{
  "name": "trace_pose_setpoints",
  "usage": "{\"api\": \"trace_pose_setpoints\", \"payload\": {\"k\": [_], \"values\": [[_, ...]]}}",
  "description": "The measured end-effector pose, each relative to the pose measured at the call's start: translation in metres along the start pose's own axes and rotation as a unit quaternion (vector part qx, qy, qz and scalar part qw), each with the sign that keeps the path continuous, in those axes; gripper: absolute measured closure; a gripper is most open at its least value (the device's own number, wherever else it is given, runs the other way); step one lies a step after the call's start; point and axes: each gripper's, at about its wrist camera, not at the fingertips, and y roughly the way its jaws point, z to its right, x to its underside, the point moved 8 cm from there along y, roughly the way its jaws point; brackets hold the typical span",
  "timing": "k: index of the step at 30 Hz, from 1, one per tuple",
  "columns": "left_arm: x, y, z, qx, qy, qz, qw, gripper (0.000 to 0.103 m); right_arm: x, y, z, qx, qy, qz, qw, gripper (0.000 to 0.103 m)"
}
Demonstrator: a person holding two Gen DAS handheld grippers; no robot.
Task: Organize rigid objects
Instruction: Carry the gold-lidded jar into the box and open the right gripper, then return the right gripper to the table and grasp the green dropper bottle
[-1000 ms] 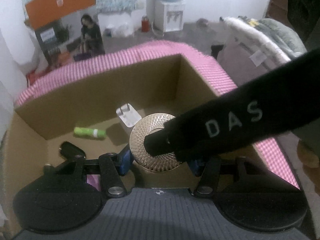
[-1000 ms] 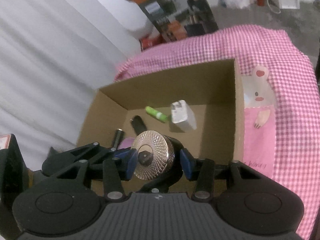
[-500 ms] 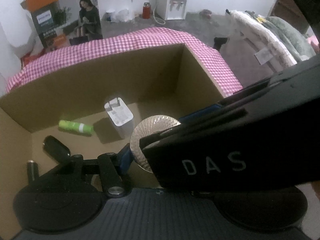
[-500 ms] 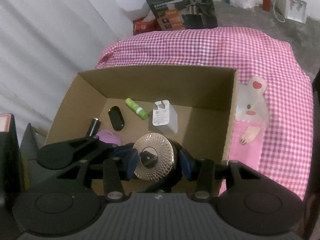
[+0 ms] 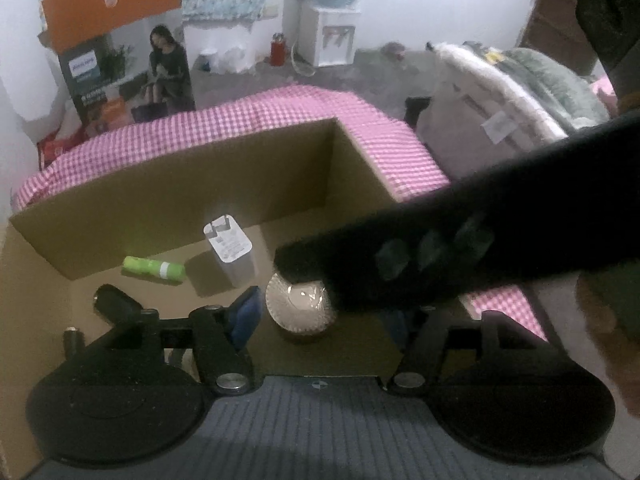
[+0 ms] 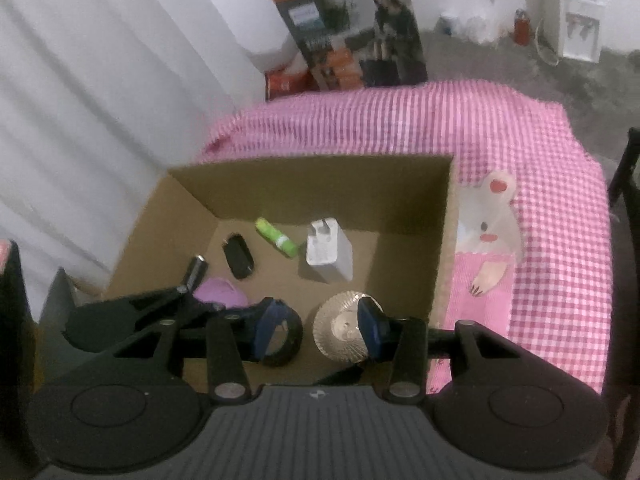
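A round gold ribbed disc lies on the floor of the open cardboard box, near its right wall; it also shows in the left wrist view. My right gripper is open above the box, its right finger in front of the disc, holding nothing. My left gripper is open and empty over the box's near edge. The black body of the other gripper crosses the left wrist view and hides part of the disc.
In the box lie a white charger, a green tube, a black fob, a small dark cylinder, a purple object and a black ring. The box sits on a pink checked cloth.
My right gripper has opened and let go of the gold disc, which now lies on the box floor. The right gripper has risen and drawn back; the left view has shifted slightly.
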Motion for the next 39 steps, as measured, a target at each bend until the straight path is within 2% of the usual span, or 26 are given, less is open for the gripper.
{"api": "trace_pose_setpoints", "payload": {"k": [6,9,14,18,23,28,34,39], "values": [[0.02,-0.049,0.001,-0.002,0.029,0.041,0.9987,0.037,0.017,-0.057,-0.014,-0.05,0.021,0.079,0.995,0.054],[0.038,-0.076,-0.001,-0.001,0.044,0.062,0.9971,0.035,0.037,-0.082,-0.027,-0.085,0.029,0.113,0.99,0.048],[0.073,-0.112,-0.01,-0.02,0.065,0.088,0.9938,0.035,0.073,-0.096,-0.051,-0.134,0.042,0.129,0.982,0.043],[0.1,-0.132,-0.025,-0.029,0.054,0.1,0.9931,0.035,0.099,-0.092,-0.068,-0.151,0.045,0.137,0.978,0.04],[0.13,-0.134,-0.039,-0.048,0.05,0.1,0.9926,0.035,0.123,-0.074,-0.088,-0.147,0.034,0.141,0.979,0.04],[0.156,-0.111,-0.052,-0.059,0.051,0.084,0.9934,0.036,0.14,-0.048,-0.114,-0.112,-0.016,0.124,0.986,0.04],[0.171,-0.078,-0.067,-0.064,0.044,0.069,0.9946,0.044,0.142,-0.007,-0.137,-0.074,-0.078,0.093,0.99,0.043],[0.175,-0.061,-0.075,-0.078,0.056,0.067,0.9931,0.047,0.14,0.022,-0.143,-0.051,-0.104,0.068,0.991,0.049]]}}
